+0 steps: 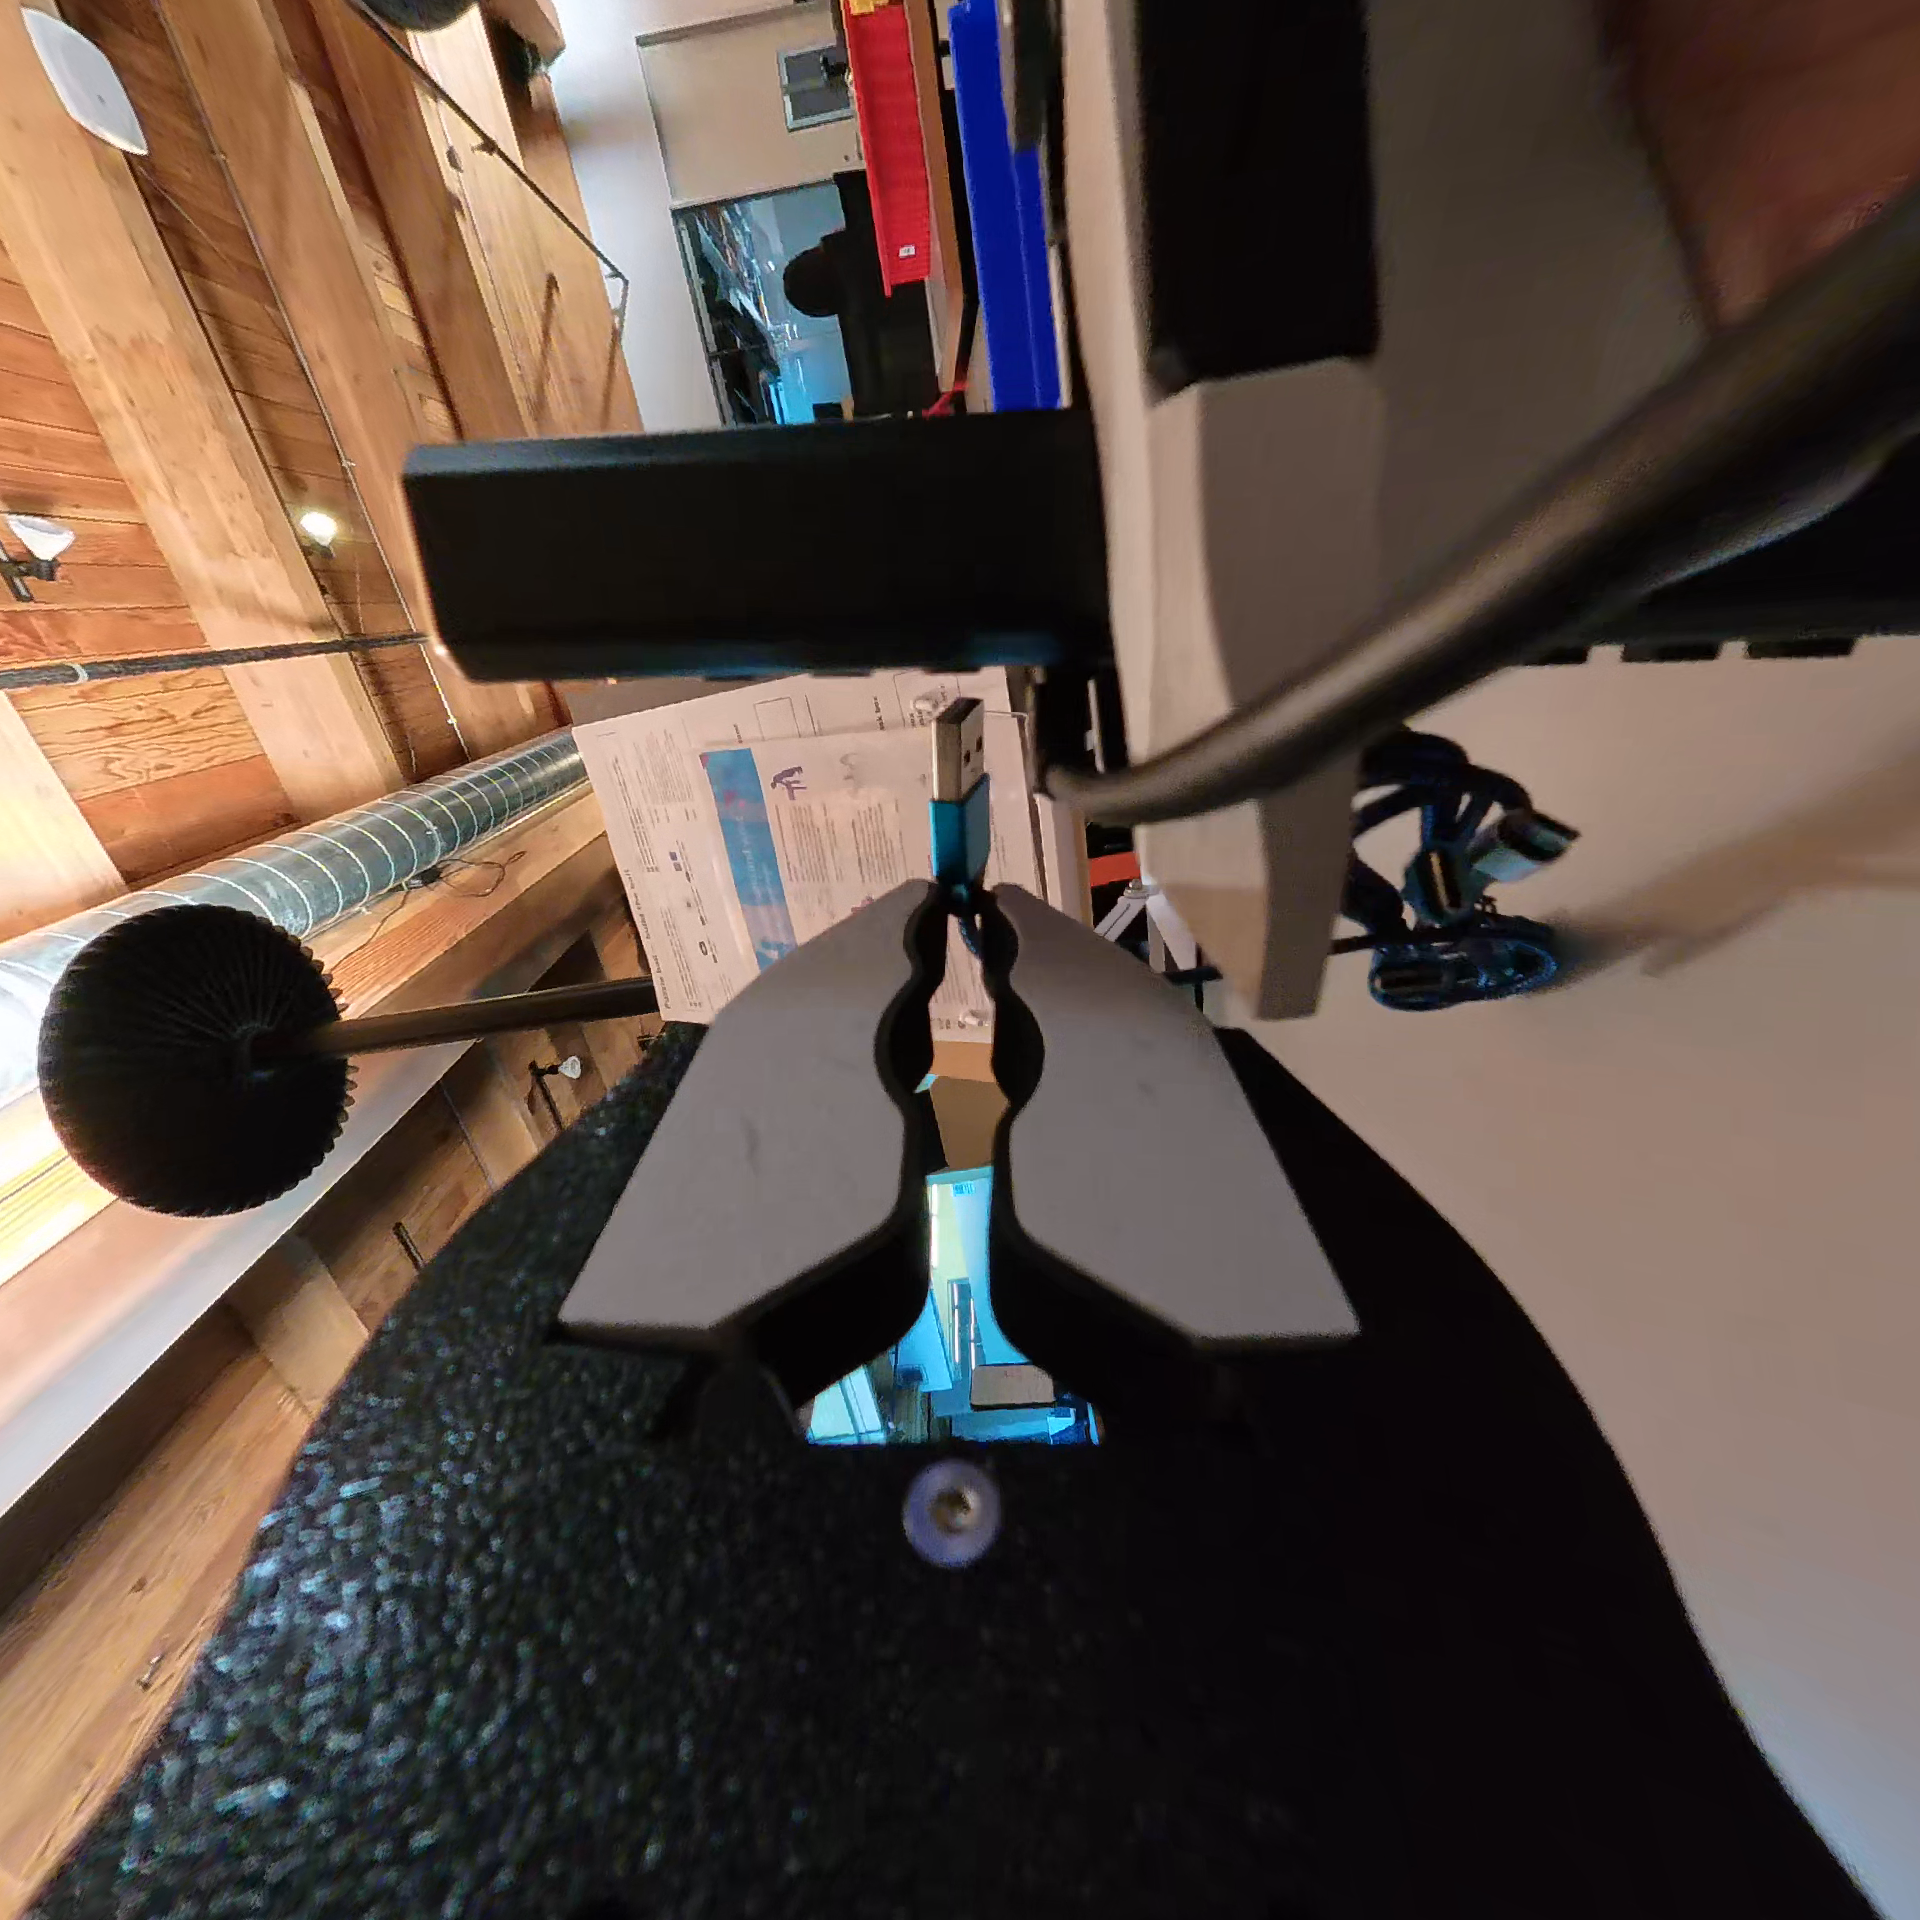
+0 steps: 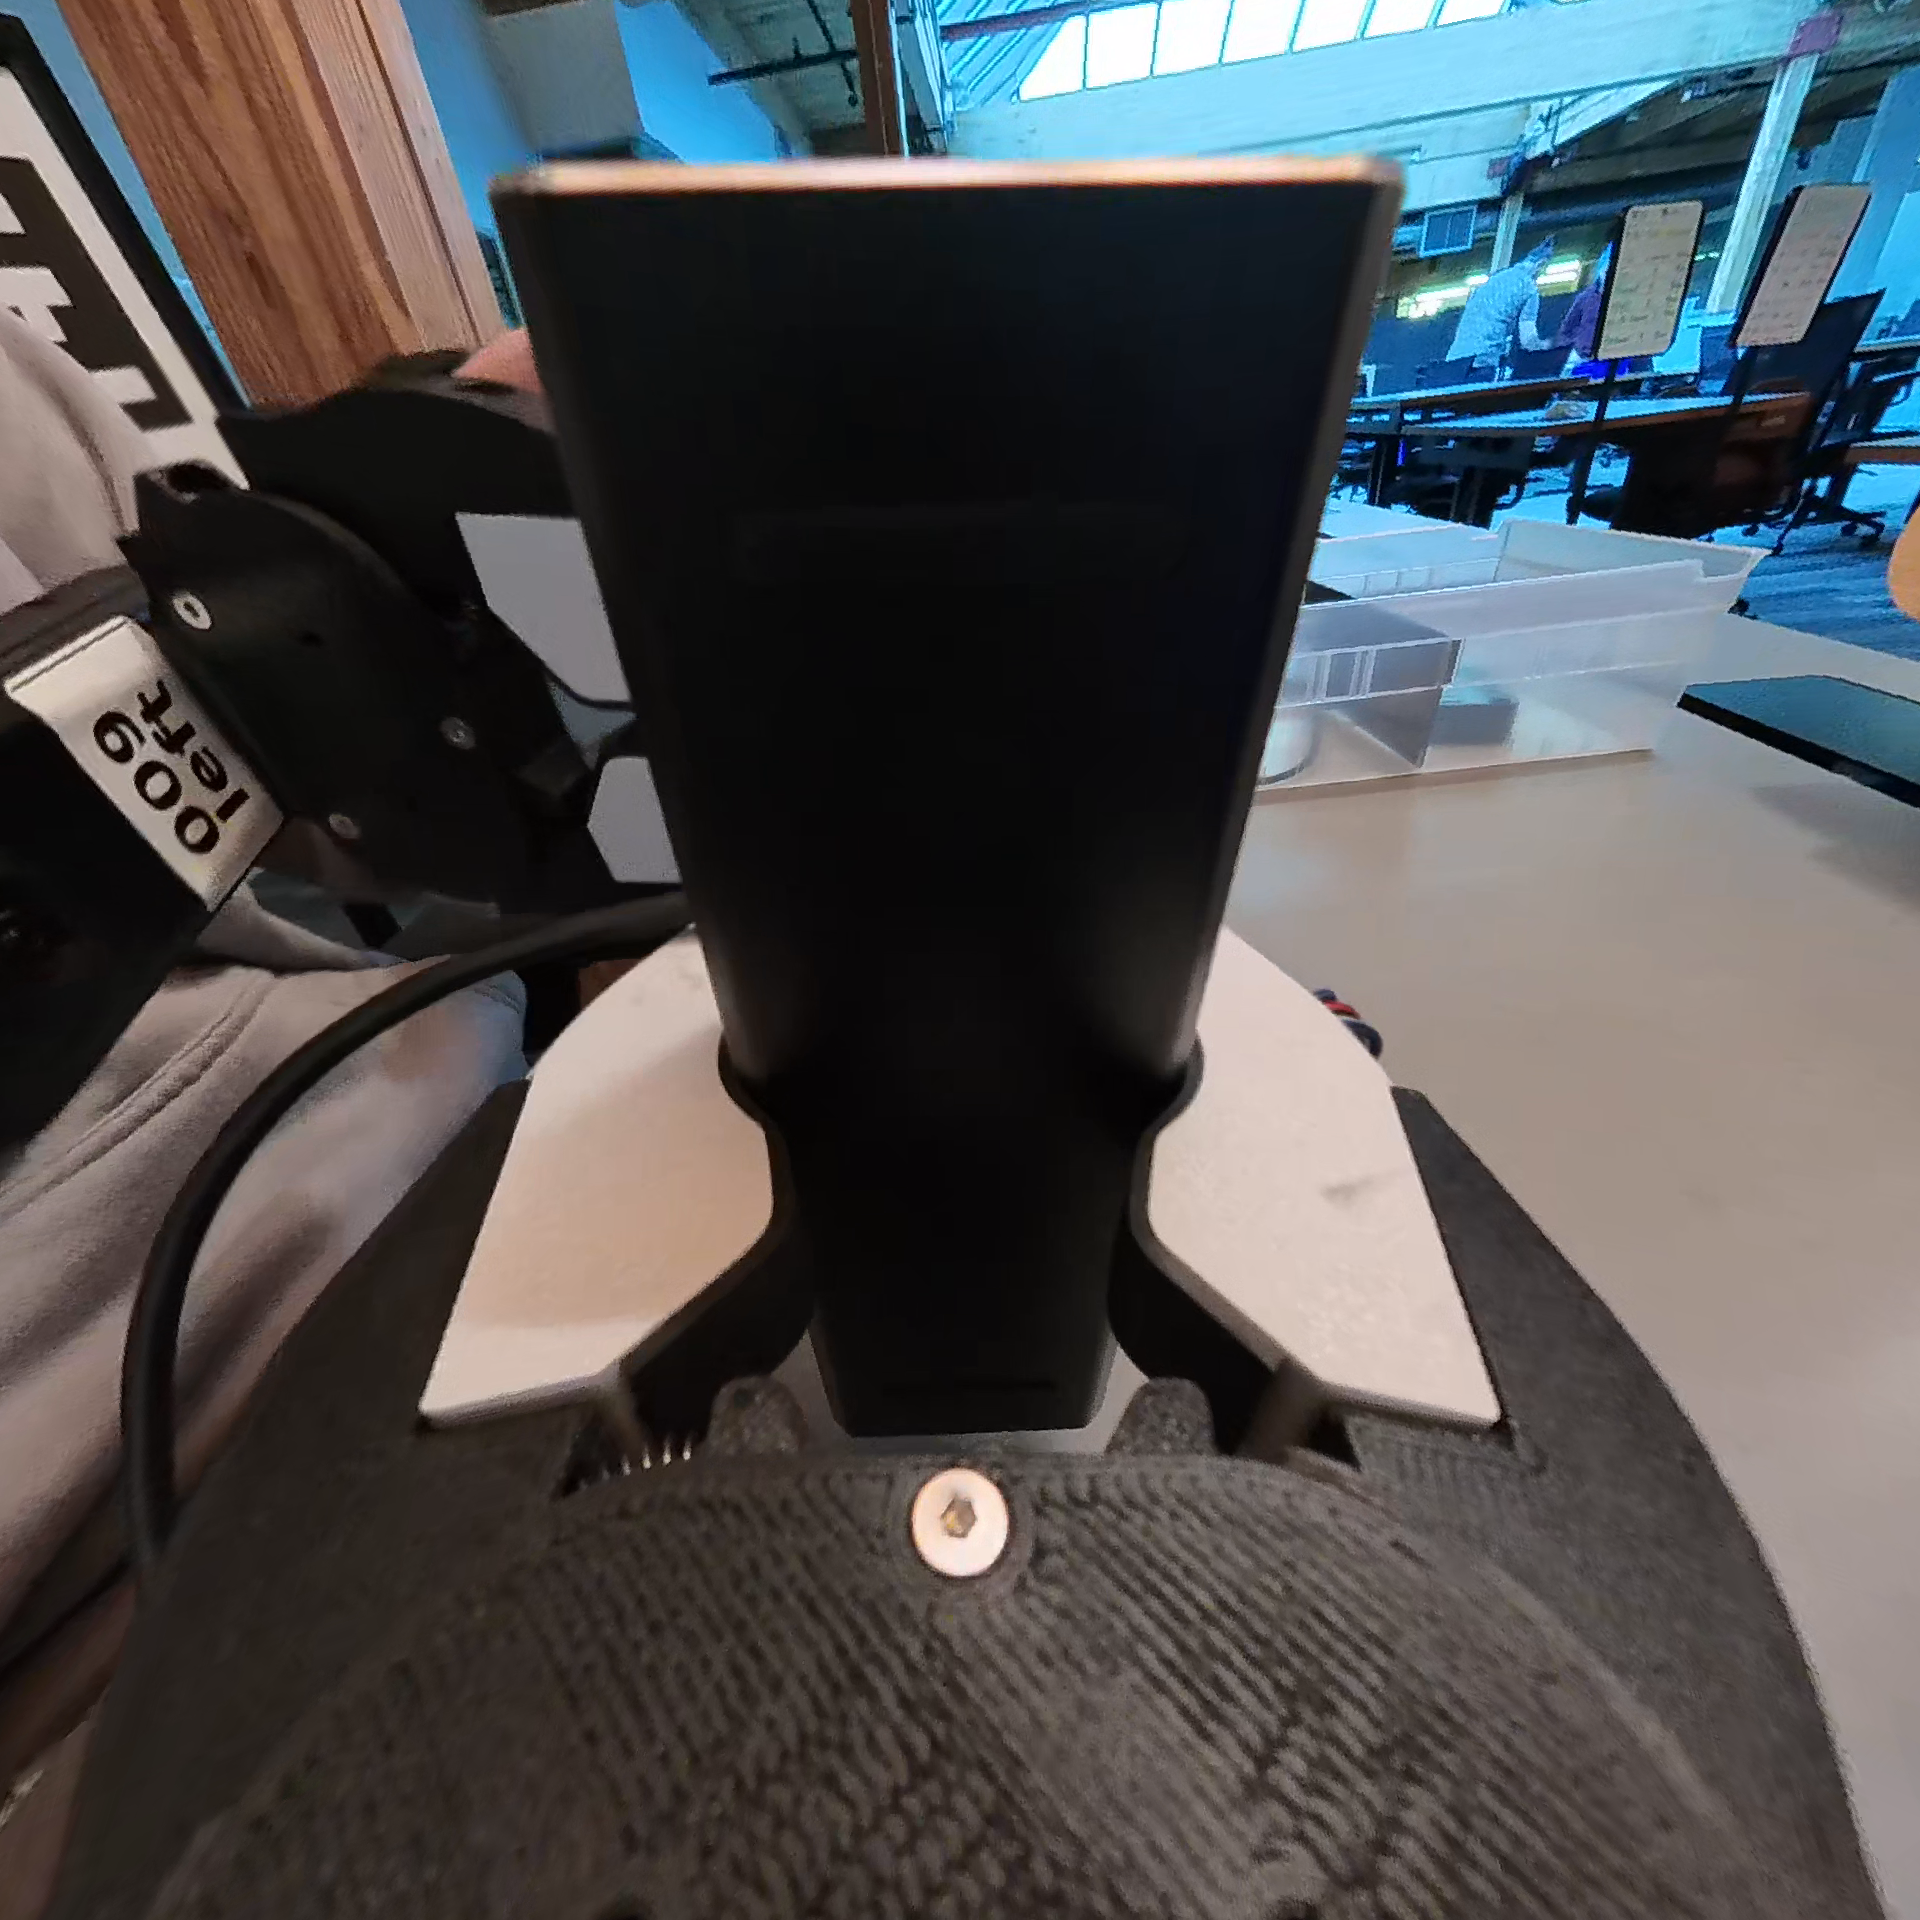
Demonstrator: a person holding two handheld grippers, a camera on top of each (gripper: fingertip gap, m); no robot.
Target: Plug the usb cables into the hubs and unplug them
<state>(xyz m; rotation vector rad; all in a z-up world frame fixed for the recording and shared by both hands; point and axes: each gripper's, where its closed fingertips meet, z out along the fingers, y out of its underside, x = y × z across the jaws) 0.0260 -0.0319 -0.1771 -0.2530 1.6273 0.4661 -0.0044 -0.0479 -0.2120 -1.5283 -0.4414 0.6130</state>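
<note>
My left gripper (image 1: 961, 899) is shut on a blue braided usb cable just behind its teal plug (image 1: 956, 795). The metal tip of the plug points at the long side of a black hub (image 1: 748, 545) and stands a short gap away from it. My right gripper (image 2: 961, 1070) is shut on the black hub (image 2: 956, 675), which stands up between its grey fingers (image 2: 613, 1195). The right gripper shows in the left wrist view (image 1: 1299, 582) holding the hub's end. The left gripper's body shows at the left of the right wrist view (image 2: 343, 665). The hub's own black cord (image 2: 208, 1195) loops down on the left.
A bundle of blue usb cables (image 1: 1455, 894) lies on the pale table (image 1: 1558, 1247). A clear plastic bin (image 2: 1507, 644) stands on the table at the back right. A grey sleeve (image 2: 208, 1143) is at the left. Paper sheets (image 1: 790, 831) hang beyond the plug.
</note>
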